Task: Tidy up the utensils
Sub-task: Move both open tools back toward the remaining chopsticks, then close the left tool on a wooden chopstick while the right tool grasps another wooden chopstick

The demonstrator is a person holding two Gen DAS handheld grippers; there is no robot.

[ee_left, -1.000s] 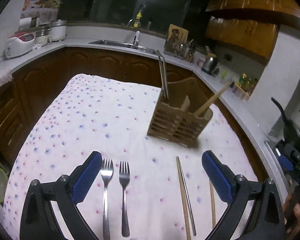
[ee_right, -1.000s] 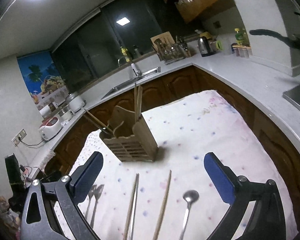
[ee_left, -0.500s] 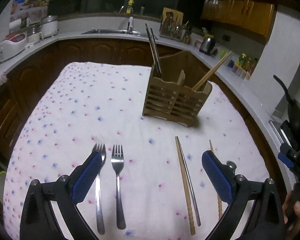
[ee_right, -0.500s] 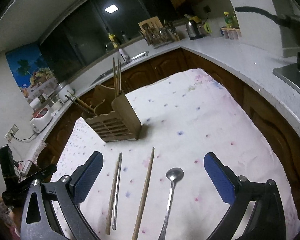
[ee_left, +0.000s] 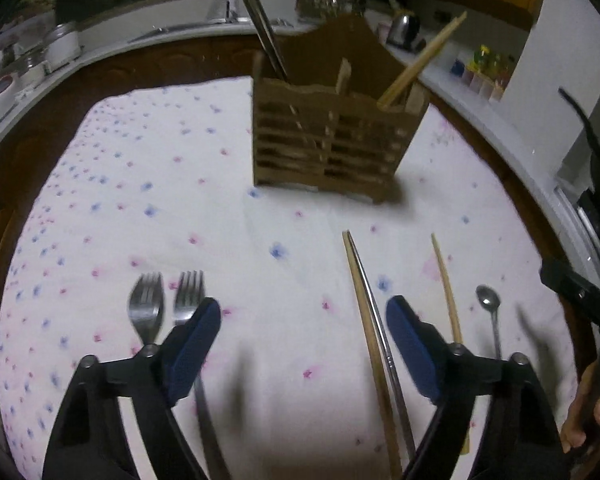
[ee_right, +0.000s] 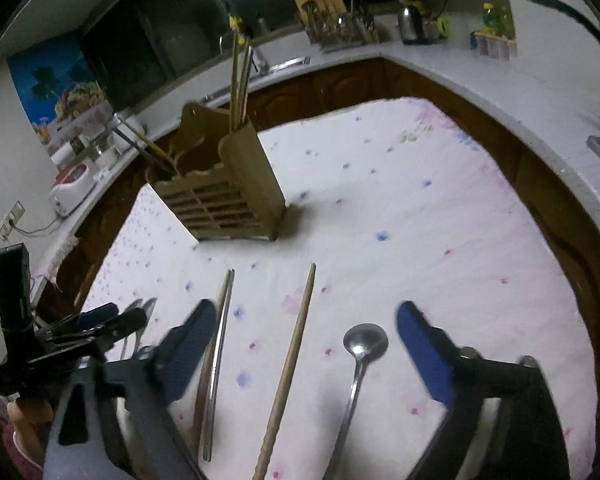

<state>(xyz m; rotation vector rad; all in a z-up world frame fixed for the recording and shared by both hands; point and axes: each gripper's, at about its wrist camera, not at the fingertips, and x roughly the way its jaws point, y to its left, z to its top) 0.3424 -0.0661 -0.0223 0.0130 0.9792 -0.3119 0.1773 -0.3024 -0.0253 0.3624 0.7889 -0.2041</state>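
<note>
1. Kitchen w/ a dotted white cloth (ee_left: 140,200) spread on the table; a wooden rack (ee_left: 328,148) stands near the far middle, w/ some chopsticks already stuck in it.
2. Two forks (ee_left: 146,312) lie side by side at the near left. A wood + metal chopstick pair (ee_left: 366,300) lies in the middle, a lone wood chopstick (ee_right: 296,344) next to it, and a spoon (ee_right: 362,350) at the right.
3. Left gripper (ee_left: 302,344): jaws have just been closing some, but nothing is pinched yet. Bare cloth is between them; one fork handle runs under its left finger.
4. Right gripper (ee_right: 304,348): jaws also just closing, nothing held. The lone chopstick and spoon lie between its fingers, not touched by the pads.
5. Handling, as a guess: all pieces are light, stiff and thin. Metal ones are likely slippery and lie flat, so they may slide or roll when pinched.
6. Best hold is thought to be mid-handle, across the thin side, so the piece does not tip.
7. Wood chopsticks should grip easier. One piece at a time is safer.
</note>
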